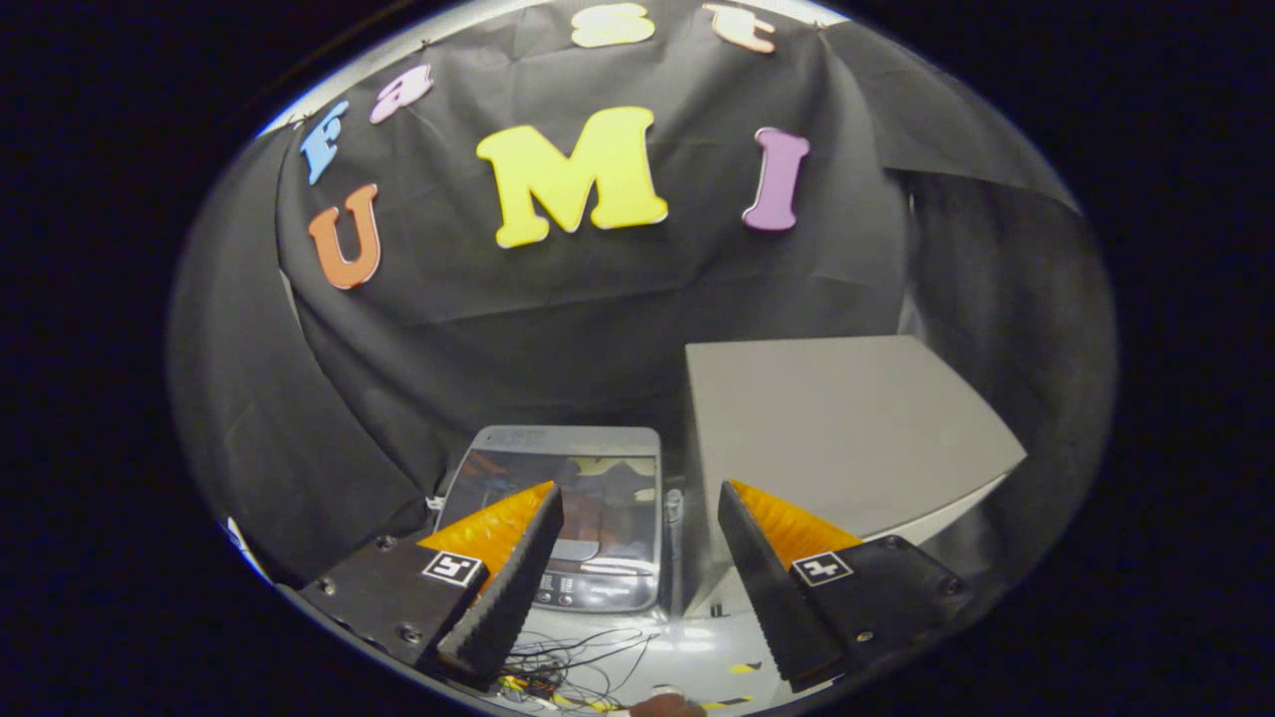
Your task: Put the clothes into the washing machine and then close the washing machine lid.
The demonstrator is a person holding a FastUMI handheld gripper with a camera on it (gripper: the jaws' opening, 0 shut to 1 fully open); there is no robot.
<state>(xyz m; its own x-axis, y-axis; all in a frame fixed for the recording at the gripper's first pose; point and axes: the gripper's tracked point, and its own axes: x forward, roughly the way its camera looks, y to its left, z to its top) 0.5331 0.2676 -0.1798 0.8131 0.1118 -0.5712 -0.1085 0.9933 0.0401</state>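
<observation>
The gripper (637,538) hangs in the air with its fingers (503,588) spread wide and nothing between them — no cloth, no handle, just open space. Just ahead of them and a little toward the left finger sits a small washing machine (558,498), seen from above: a grey body with a dark, glossy lid (573,488) lying flat and closed on top, and a strip of buttons along its near edge. Through the lid I can make out dim reddish and yellowish shapes, but I cannot tell whether they are clothes inside or reflections. Just beside the machine, beyond the right finger, stands a plain grey box (847,428), taller than the machine. Below the fingers a tangle of thin wires (578,662) lies on a pale floor (697,652) — some striped tape marks beside it.
</observation>
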